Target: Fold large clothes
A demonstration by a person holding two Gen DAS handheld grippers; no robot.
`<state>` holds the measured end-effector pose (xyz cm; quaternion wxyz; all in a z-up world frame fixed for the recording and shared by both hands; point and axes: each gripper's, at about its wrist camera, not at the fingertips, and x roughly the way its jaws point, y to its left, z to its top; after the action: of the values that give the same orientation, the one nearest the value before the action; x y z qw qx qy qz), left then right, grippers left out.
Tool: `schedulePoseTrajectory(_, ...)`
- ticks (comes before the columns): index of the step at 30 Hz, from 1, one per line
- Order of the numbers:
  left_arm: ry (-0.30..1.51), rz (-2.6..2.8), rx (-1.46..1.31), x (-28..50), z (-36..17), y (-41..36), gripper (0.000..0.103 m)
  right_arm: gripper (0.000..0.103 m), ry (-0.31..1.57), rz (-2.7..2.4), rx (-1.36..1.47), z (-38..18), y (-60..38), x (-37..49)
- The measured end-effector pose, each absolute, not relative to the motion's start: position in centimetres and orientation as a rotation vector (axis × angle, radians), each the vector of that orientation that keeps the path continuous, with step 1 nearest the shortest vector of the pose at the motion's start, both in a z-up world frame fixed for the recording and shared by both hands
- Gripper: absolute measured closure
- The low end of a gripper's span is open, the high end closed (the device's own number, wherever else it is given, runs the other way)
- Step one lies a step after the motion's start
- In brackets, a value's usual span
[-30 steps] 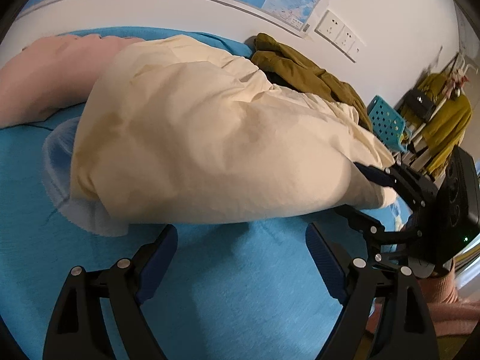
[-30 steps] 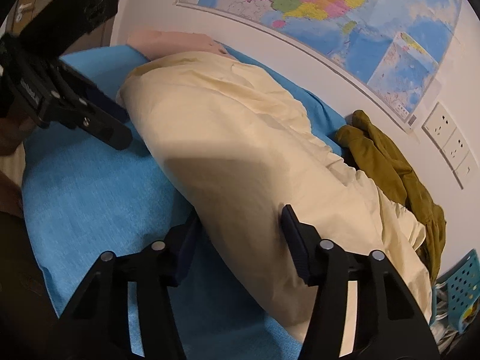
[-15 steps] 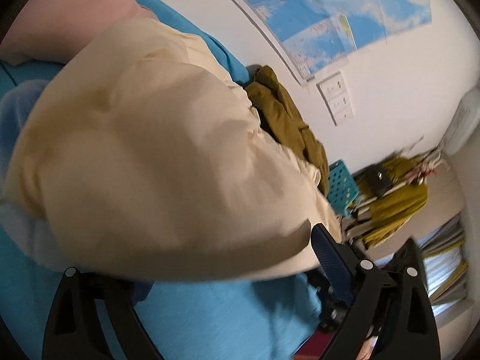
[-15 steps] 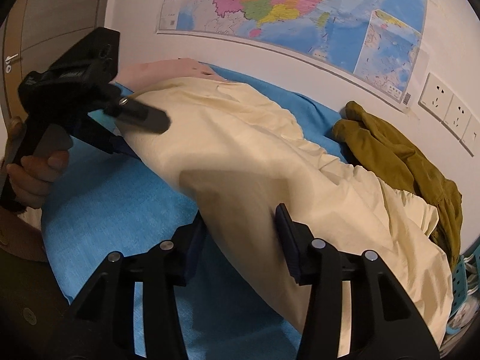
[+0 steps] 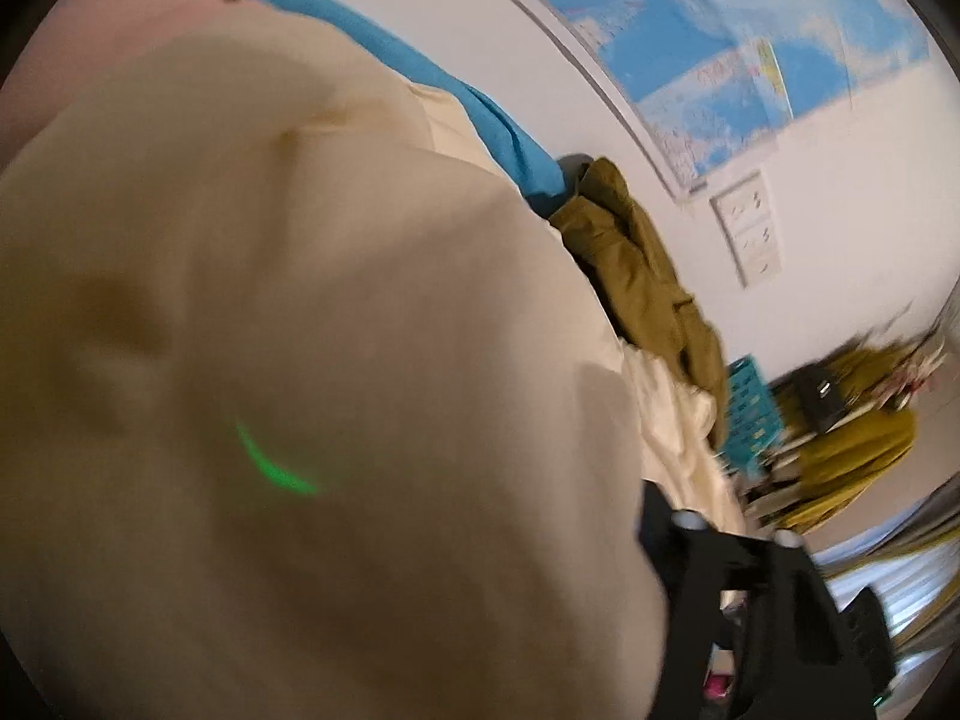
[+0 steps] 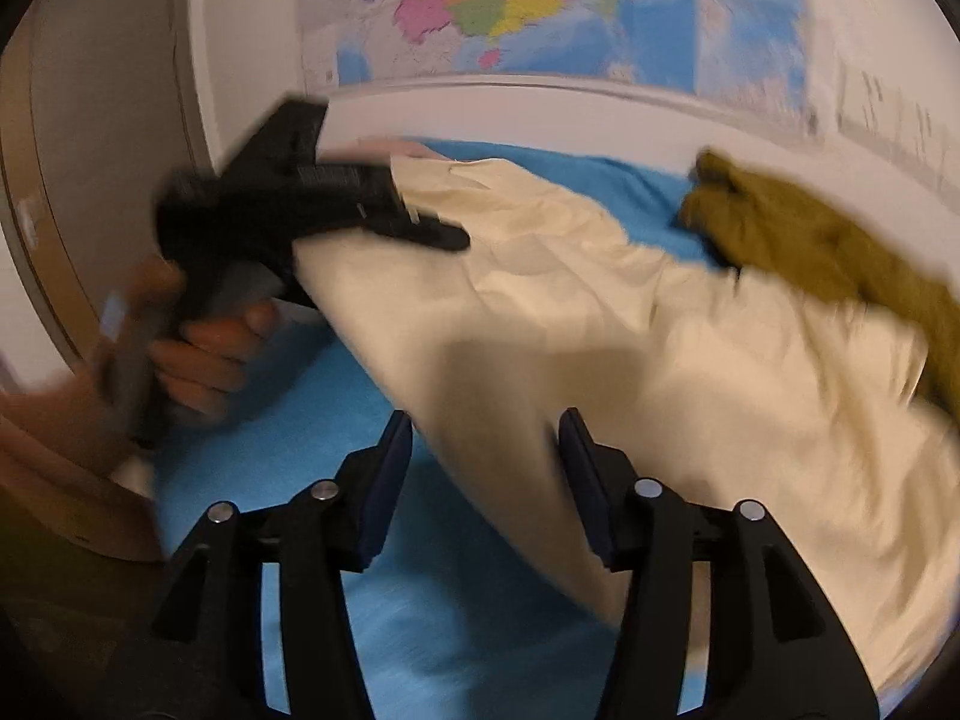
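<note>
A large cream garment (image 6: 690, 348) lies across the blue bed cover (image 6: 468, 618). It fills most of the left wrist view (image 5: 300, 390), draped over my left gripper, whose jaws are hidden by the cloth. In the right wrist view the left gripper (image 6: 420, 228) reaches into the garment's far edge, with cloth around its fingers. My right gripper (image 6: 486, 474) has its jaws apart, with the garment's near edge between them. Both views are blurred by motion.
An olive garment (image 6: 810, 246) lies by the wall, also in the left wrist view (image 5: 648, 276). A pink item (image 5: 90, 48) lies at the bed's far end. A wall map (image 6: 540, 6), wall sockets (image 5: 750, 234), a teal basket (image 5: 750, 420) and a cluttered rack (image 5: 852, 444) stand around.
My left gripper has pushed into and lifted the cream garment, which now covers its view. My right gripper has risen with the garment's edge between its jaws and narrowed a little.
</note>
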<state>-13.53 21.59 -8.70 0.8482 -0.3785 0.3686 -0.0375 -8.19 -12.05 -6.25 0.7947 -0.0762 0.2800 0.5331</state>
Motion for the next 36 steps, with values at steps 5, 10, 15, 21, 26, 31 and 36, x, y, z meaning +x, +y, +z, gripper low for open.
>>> schedulePoseTrajectory(5,0.791,-0.083,-0.744,-13.8,-8.1,21.2,0.054,0.034,0.835,1.214,0.224,-8.1,-18.7,-6.4)
schedulePoseTrajectory(10,0.79,-0.11,-0.742,-13.9,-7.9,21.3,0.055,0.027,0.936,0.987,0.54,-11.2,-24.4,-4.6)
schedulePoseTrajectory(15,0.796,-0.142,-0.736,-14.2,-8.0,21.3,0.056,0.026,0.916,0.822,0.622,-11.5,-24.8,-2.5)
schedulePoseTrajectory(21,0.799,-0.153,-0.723,-14.2,-8.2,21.1,0.056,0.016,0.795,0.649,0.565,-10.9,-21.8,-1.6)
schedulePoseTrajectory(26,0.809,-0.148,-0.726,-14.1,-8.7,21.7,0.053,0.016,0.721,0.616,0.567,-10.5,-21.5,-2.0)
schedulePoseTrajectory(31,0.821,-0.165,-0.731,-14.0,-8.9,21.8,0.052,0.017,0.777,0.509,0.59,-11.3,-25.4,-3.1)
schedulePoseTrajectory(36,0.824,-0.183,-0.726,-13.8,-9.0,21.8,0.051,0.016,0.785,0.527,0.576,-12.0,-24.6,-1.6)
